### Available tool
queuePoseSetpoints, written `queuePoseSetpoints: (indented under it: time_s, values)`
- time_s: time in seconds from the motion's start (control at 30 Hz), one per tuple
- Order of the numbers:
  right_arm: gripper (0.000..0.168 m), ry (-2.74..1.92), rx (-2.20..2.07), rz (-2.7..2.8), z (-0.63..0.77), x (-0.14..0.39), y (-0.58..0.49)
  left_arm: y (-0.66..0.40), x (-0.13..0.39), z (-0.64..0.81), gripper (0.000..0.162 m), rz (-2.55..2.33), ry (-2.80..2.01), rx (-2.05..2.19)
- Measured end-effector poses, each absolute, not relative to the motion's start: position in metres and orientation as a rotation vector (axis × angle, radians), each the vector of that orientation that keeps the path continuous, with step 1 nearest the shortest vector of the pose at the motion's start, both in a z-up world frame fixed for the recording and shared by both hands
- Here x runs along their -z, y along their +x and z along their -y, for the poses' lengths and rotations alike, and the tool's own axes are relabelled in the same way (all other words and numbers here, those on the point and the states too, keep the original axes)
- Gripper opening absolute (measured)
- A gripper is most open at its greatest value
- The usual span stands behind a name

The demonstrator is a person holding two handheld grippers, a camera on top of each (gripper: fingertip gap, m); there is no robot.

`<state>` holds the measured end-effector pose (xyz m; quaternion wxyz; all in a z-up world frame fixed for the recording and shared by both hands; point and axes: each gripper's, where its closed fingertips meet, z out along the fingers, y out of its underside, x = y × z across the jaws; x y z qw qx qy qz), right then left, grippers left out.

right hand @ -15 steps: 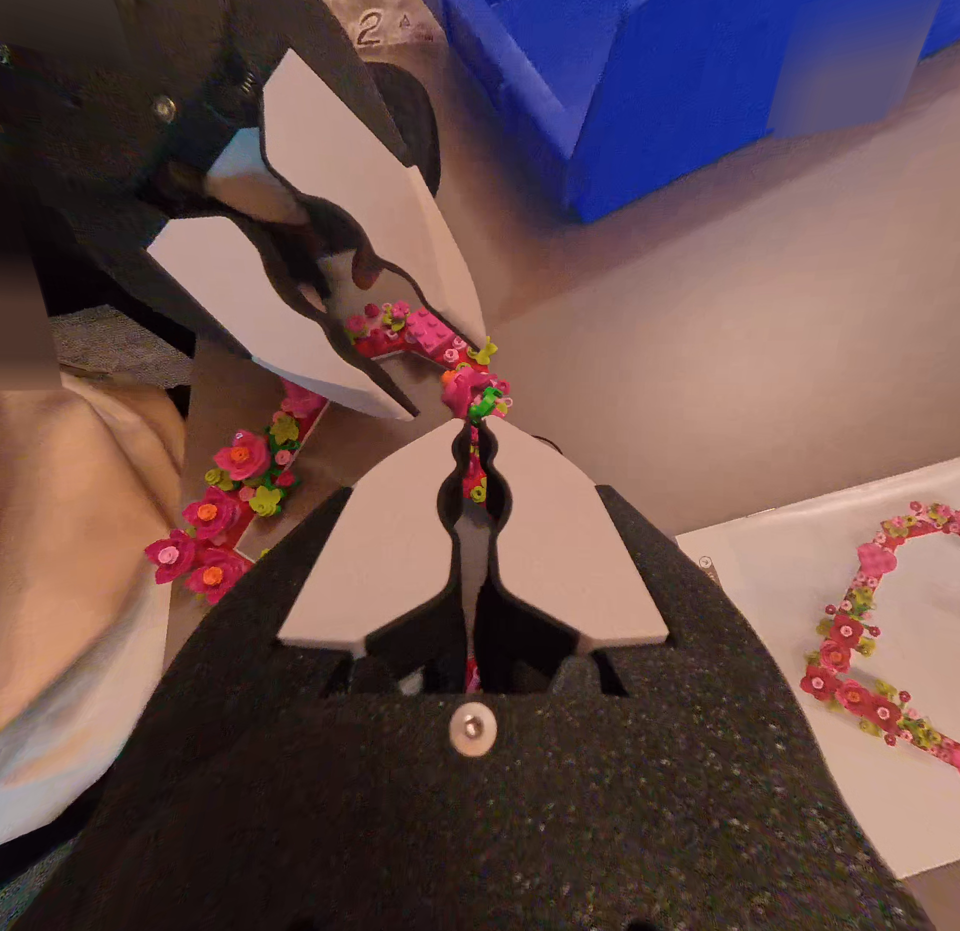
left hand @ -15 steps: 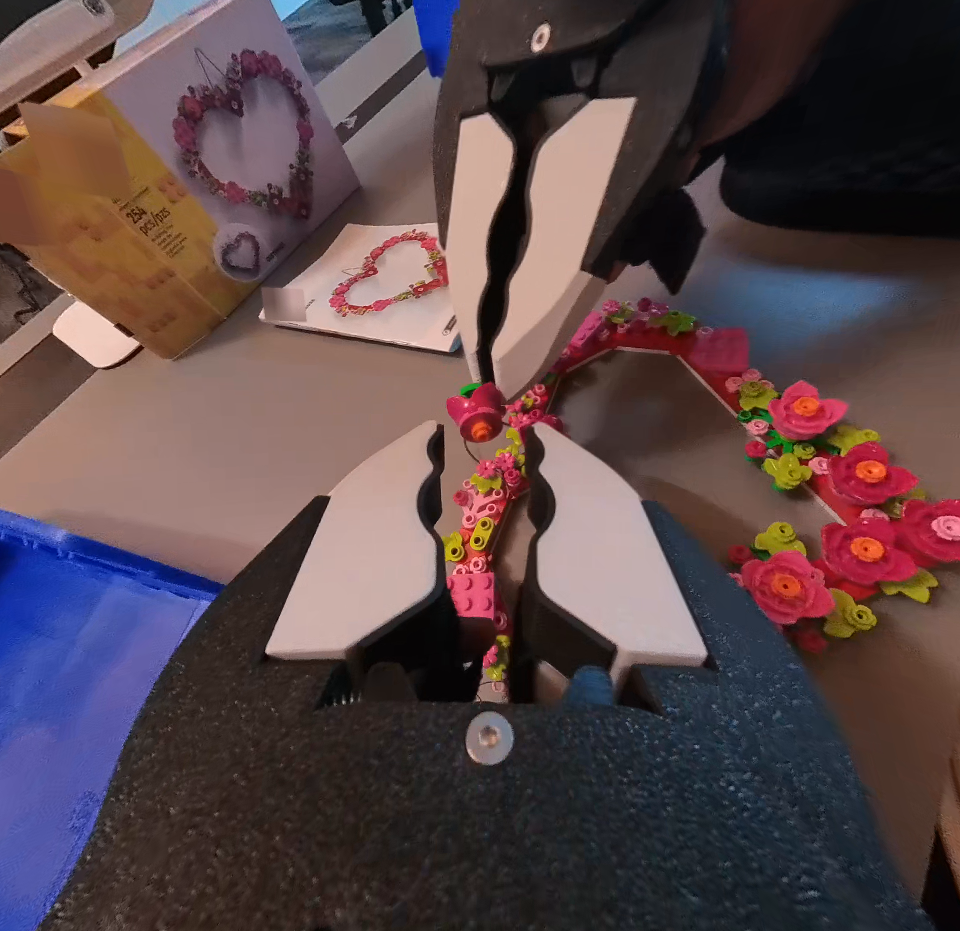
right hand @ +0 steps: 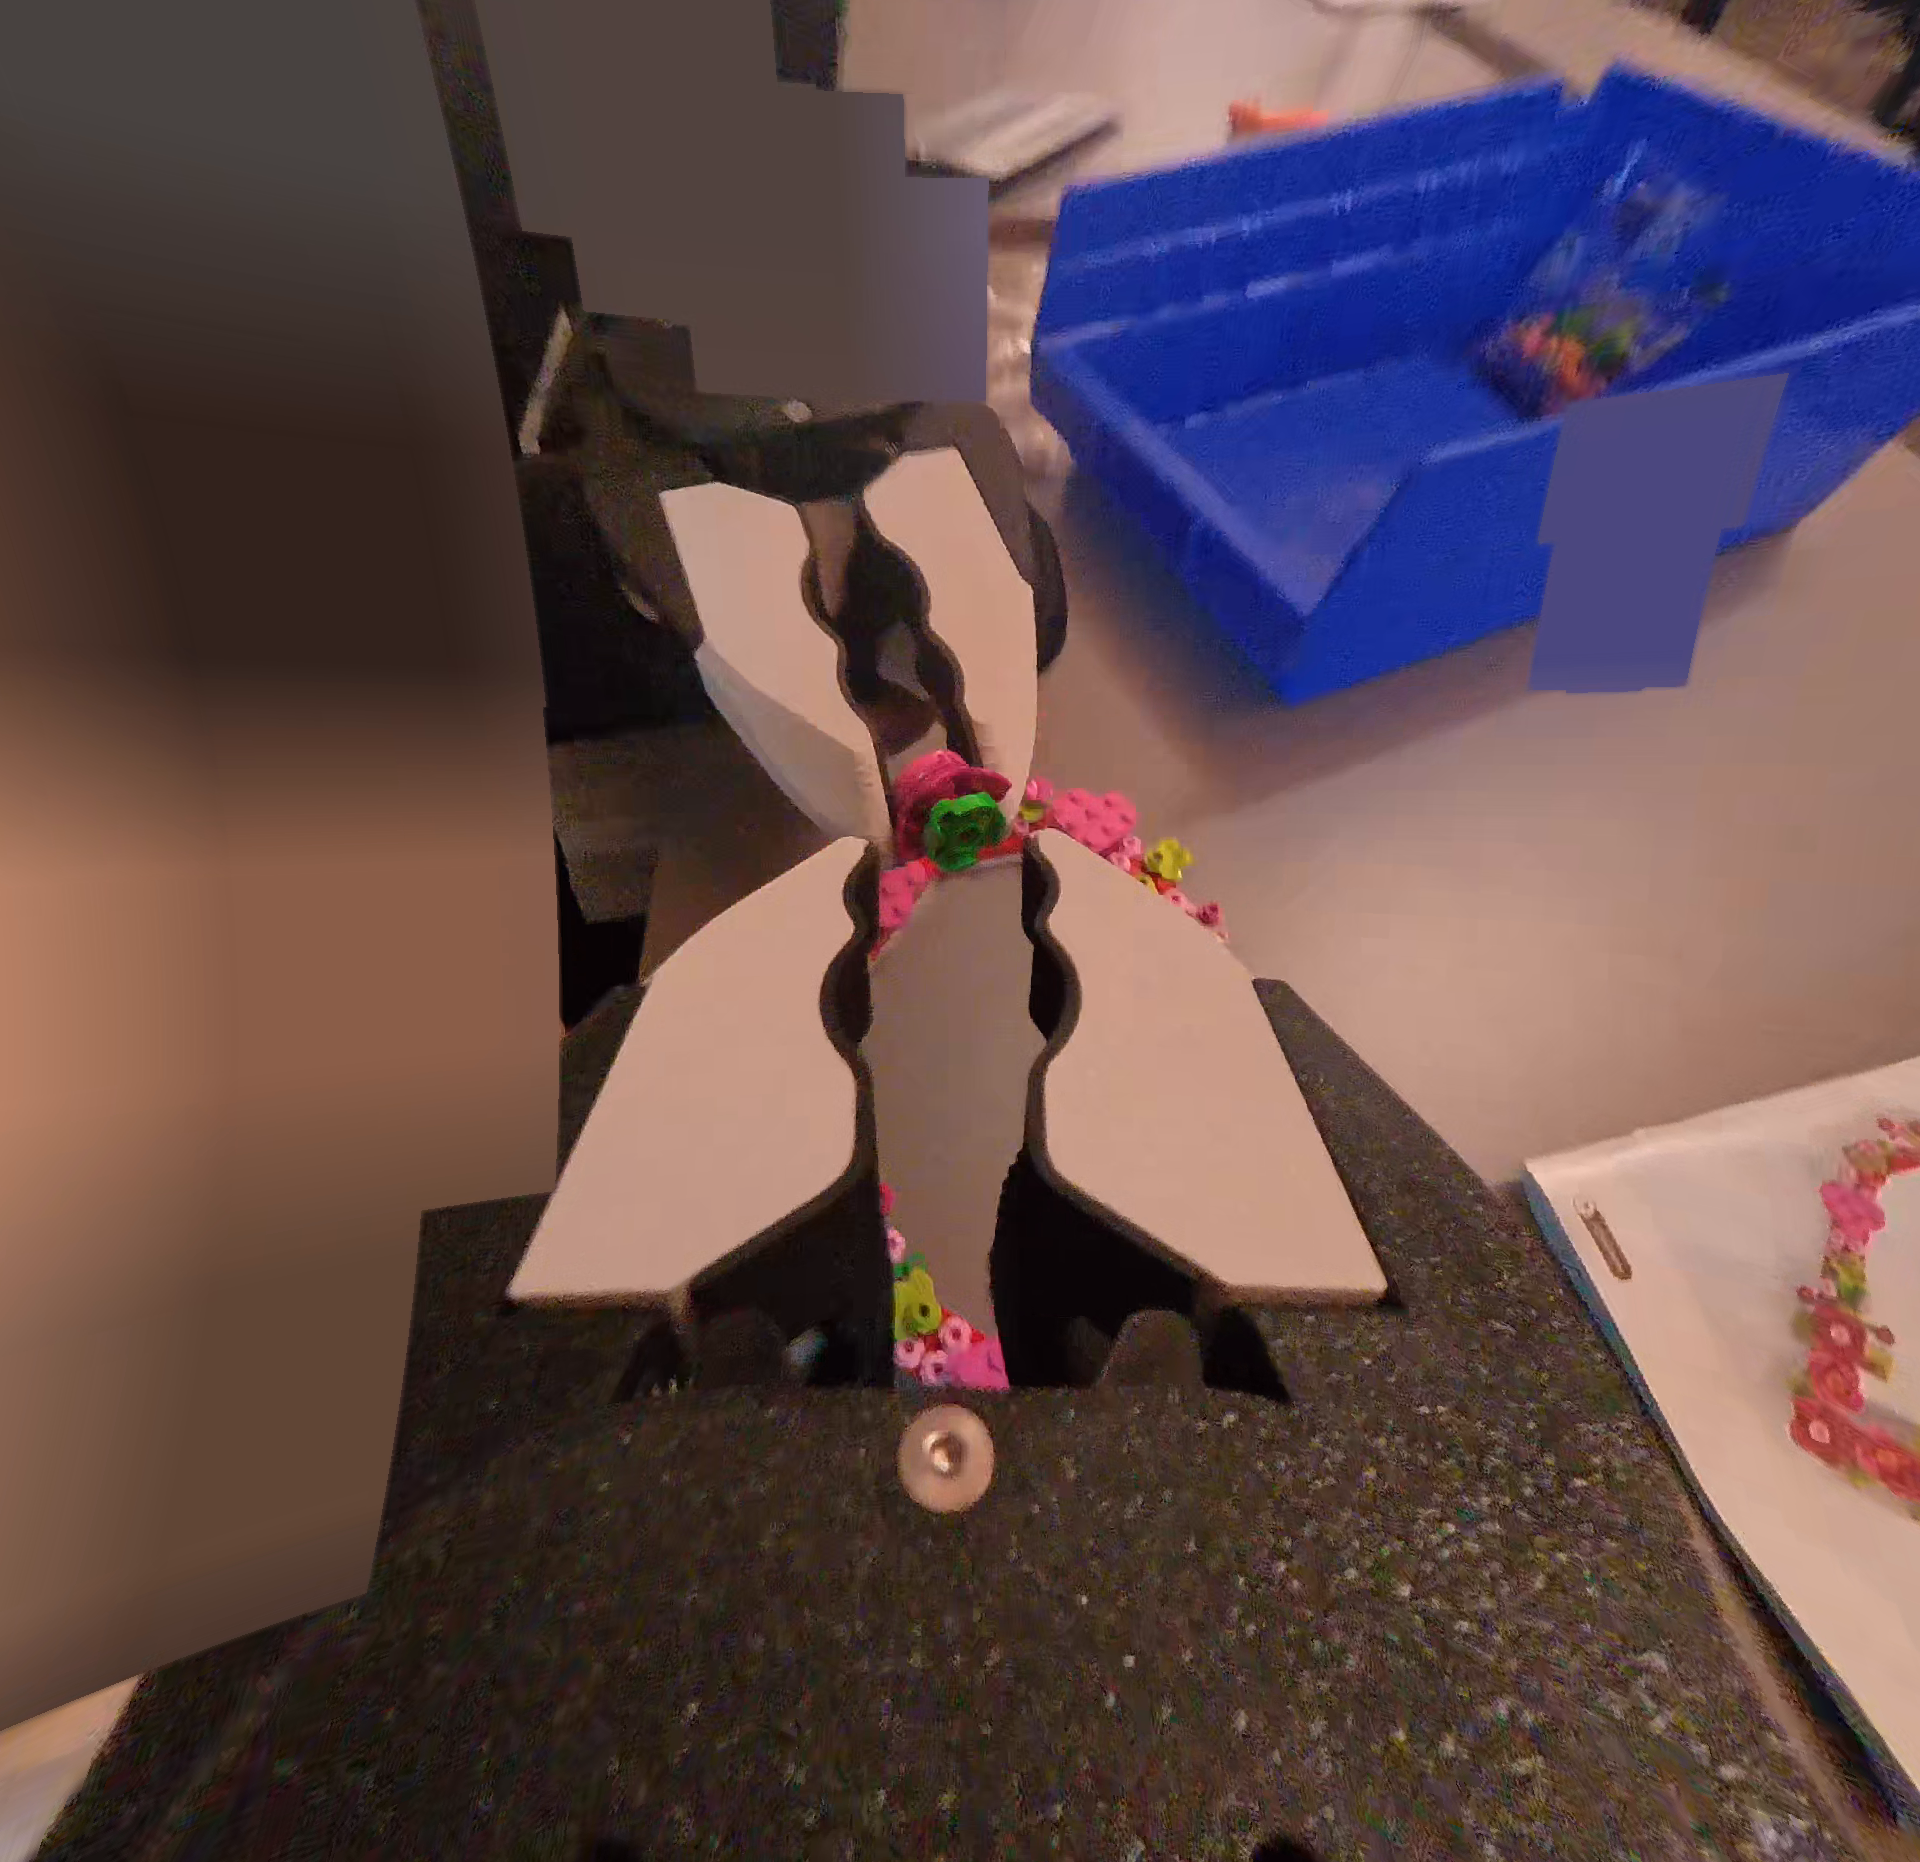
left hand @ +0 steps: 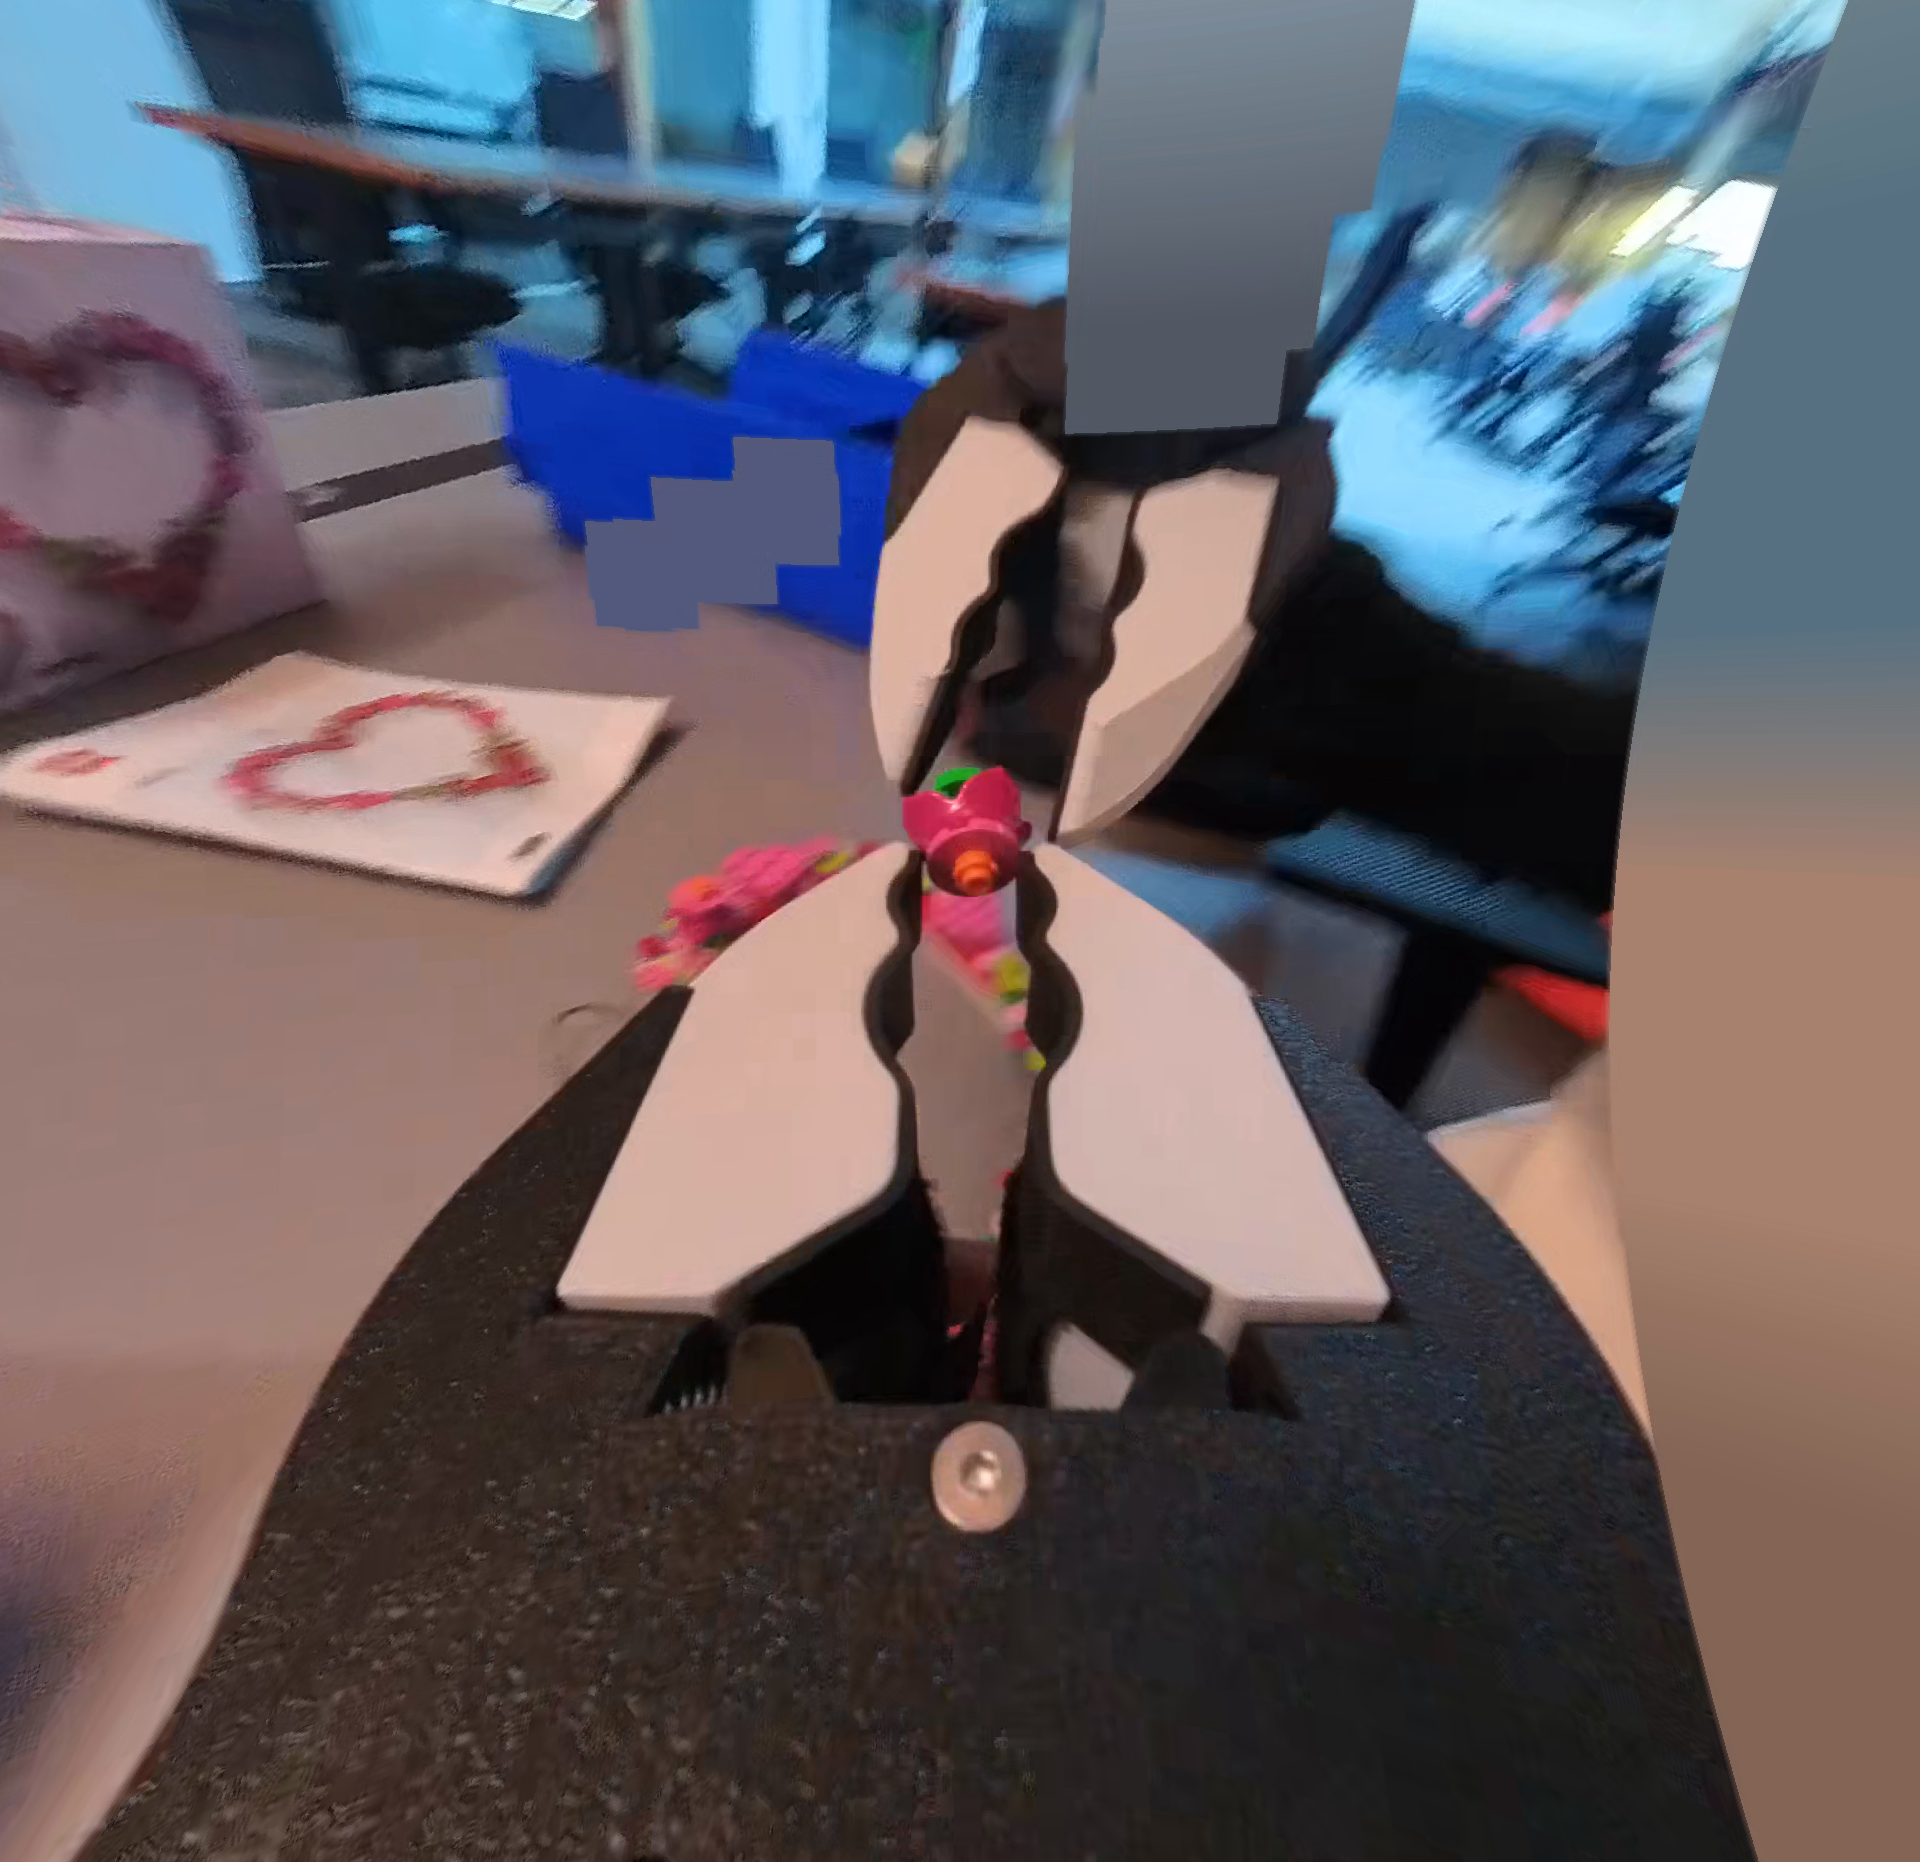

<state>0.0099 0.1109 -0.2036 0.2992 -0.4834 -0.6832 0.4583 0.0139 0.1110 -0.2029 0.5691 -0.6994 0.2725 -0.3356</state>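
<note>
Tip to tip, left gripper pinches one pink flower; right gripper, slightly parted, holds nothing; open table right.

Magenta flower piece with orange centre stud and bright green base. Around it, pale grey fingers on speckled black bodies: left tool, right tool. Just behind the flower, pink, red and lime brick wreath. Beyond the flower, saturated blue bin. Beside the flower, white booklet printed with a red-pink heart ring. Under all, grey-brown desk. Past the booklet, pale lilac box, dark pink heart.
</note>
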Motion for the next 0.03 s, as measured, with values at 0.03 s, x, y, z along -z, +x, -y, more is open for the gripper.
queuePoseSetpoints:
  time_s: [0.03]
  values:
    - [0.027, -1.199, -1.252, 1.776, -0.1035, 0.1950, 0.0127, 0.0175, 0.1950, -0.1034, 0.017, -0.618, -1.604, 0.929]
